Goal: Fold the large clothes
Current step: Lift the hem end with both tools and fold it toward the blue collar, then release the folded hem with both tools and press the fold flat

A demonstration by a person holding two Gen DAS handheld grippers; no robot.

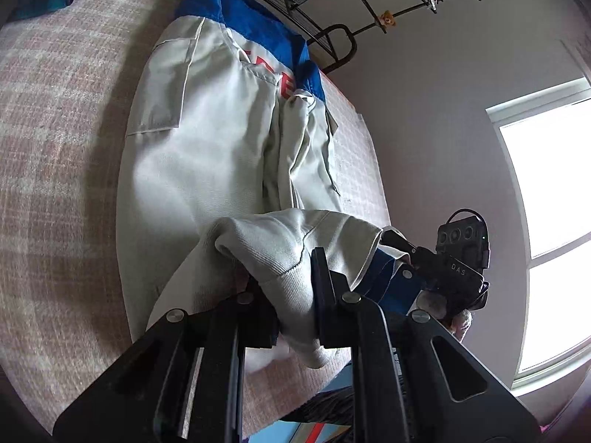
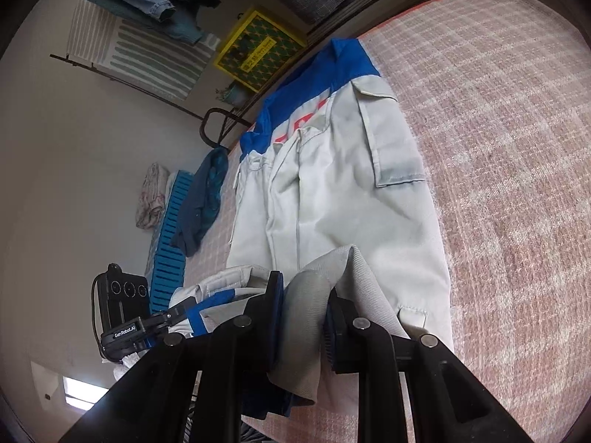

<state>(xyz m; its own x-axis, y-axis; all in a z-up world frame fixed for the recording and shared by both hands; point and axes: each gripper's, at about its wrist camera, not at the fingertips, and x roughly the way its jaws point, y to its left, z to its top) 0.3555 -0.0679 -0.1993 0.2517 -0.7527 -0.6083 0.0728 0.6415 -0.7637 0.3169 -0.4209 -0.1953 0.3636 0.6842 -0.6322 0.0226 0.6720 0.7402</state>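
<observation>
Both tongs grip folds of a grey-white work garment (image 1: pixel 207 170) with blue trim: left tongs (image 1: pixel 291 291) and right tongs (image 2: pixel 303 317) each clamp its lifted hem. Its remainder lies flat on a pink checked bed (image 2: pixel 517 147).

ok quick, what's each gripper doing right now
Left gripper: closed on the grey jacket hem.
Right gripper: closed on the same hem.
</observation>
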